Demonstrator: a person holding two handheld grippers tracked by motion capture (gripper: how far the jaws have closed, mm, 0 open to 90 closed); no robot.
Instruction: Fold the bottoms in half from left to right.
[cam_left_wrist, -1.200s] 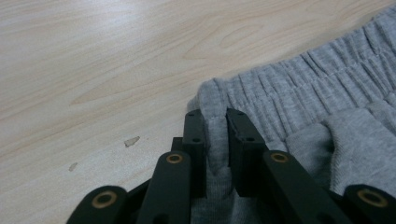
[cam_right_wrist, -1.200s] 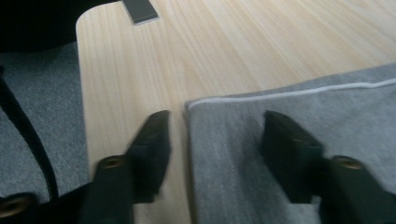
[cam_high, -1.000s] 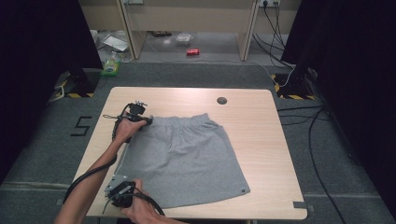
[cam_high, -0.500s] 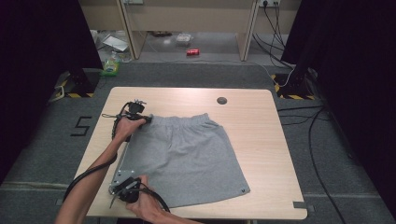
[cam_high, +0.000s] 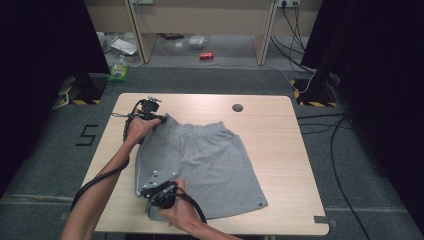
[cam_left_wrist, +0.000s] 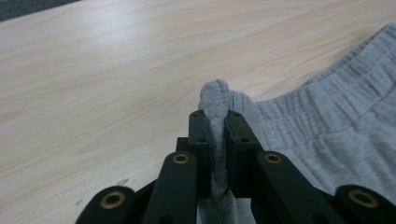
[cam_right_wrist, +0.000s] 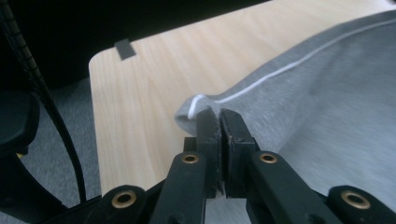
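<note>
A pair of grey shorts lies on the light wooden table, spread flat over its middle and right part, waistband toward the far side and hems toward the near edge, with a small dark tag at the near right hem. The left side of the shorts is lifted off the wood and folded a little toward the right, showing a thin white stripe along the side seam. The left gripper is at the far left corner of the garment, its jaws pressed together on a bunched piece of the ribbed waistband, which pokes out above the tips. The right gripper is at the near left corner, jaws pinched on the hem just beside the end of the white stripe. Black cables trail from both grippers along the person's forearms. A round dark grommet sits in the table's far side, well apart from the shorts. On the floor beyond the table lie a red can and a green bottle.
</note>
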